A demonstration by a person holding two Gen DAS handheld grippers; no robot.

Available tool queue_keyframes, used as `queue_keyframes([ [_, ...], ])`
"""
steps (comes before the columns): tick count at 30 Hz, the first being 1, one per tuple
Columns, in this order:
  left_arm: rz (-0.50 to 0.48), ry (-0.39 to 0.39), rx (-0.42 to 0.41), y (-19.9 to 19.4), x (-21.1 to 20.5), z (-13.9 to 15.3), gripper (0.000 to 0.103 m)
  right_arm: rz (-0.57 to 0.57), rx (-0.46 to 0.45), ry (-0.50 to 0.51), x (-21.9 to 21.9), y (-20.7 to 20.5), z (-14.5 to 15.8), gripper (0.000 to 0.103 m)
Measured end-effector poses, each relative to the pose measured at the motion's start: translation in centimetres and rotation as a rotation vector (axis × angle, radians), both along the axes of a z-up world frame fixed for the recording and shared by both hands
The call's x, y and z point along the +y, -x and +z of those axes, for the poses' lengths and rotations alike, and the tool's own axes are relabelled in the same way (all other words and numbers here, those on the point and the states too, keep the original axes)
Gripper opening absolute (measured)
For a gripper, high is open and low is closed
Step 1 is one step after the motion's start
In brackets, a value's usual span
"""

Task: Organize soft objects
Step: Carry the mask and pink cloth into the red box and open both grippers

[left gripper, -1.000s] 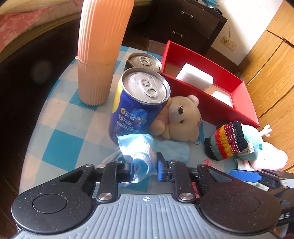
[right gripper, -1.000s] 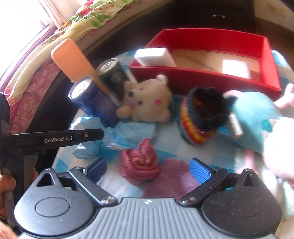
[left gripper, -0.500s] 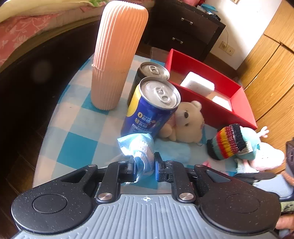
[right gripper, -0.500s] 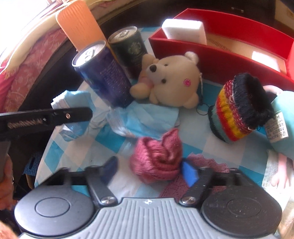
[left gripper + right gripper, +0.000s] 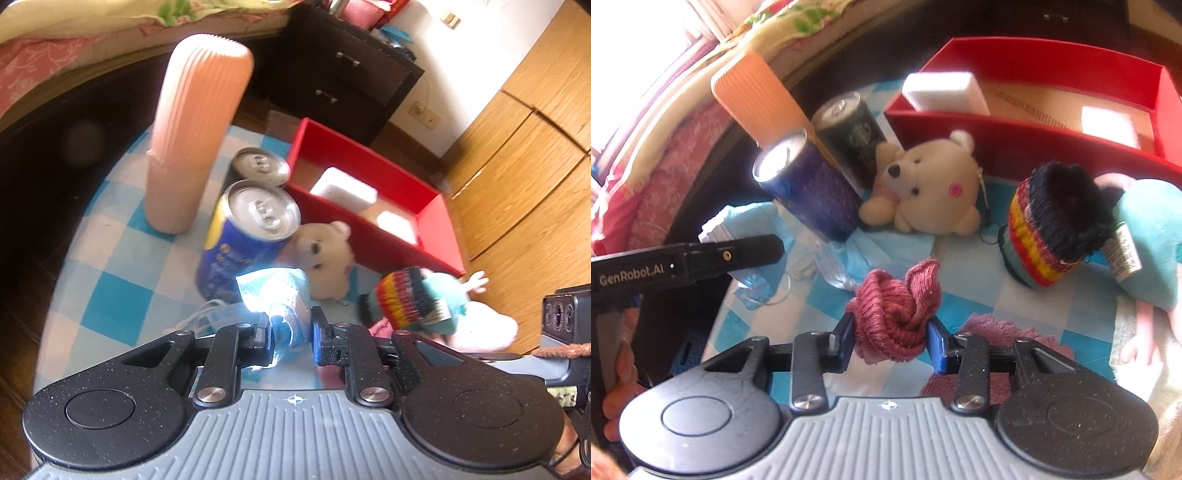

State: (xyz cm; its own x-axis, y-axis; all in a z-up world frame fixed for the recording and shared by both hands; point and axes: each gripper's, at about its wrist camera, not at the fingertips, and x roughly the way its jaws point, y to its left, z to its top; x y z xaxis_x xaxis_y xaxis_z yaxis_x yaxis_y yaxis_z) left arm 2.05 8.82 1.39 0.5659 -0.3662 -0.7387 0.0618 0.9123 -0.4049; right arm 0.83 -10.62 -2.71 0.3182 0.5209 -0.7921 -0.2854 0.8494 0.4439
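1. Surface: small table w/ blue-white check cloth (image 5: 110,306), rounded edge on the left side in left-wrist view; dark floor below it there.
2. Room: bed w/ pink floral cover (image 5: 44,62) behind table, dark drawer unit (image 5: 343,81) at back, wood cabinet doors (image 5: 517,177) on the right.
3. Red box (image 5: 373,173) at far side of table, open top, white foam block (image 5: 343,188) inside.
4. Hard stuff: tall ribbed peach case (image 5: 192,147) upright, blue can (image 5: 243,243) and dark can (image 5: 258,166) just beside it, both touching or nearly.
5. Soft stuff: teddy bear (image 5: 938,188) against blue can, in front of the box wall; striped knit cuff (image 5: 1049,236) on a teal plush (image 5: 1148,251) to the right.
6. Left gripper (image 5: 290,332): narrow, clamped on blue face mask (image 5: 280,295), mask bunched between pads, lifted off cloth; more mask material lies by the blue can.
7. Right gripper (image 5: 892,341): jaws closing, pads pressing on pink knit sock (image 5: 897,310), sock sits on cloth near front edge, a pink knit piece (image 5: 997,328) flat beside it.
8. Free room: bare cloth left of the peach case and at the front left; middle is crowded.
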Motion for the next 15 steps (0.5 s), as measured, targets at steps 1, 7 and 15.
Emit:
queue_keyframes([
  [1,-0.005,0.012,-0.008,0.0,-0.2,0.3,0.018,-0.011,-0.001,-0.019,-0.5,0.0,0.3,0.018],
  [7,-0.036,0.051,-0.067,-0.2,-1.9,2.1,0.018,-0.084,-0.059,-0.088,-3.2,-0.2,3.0,0.018],
  [15,-0.064,0.074,-0.127,-1.3,-4.1,4.0,0.018,-0.167,-0.118,-0.116,-5.9,-0.7,5.2,0.018],
])
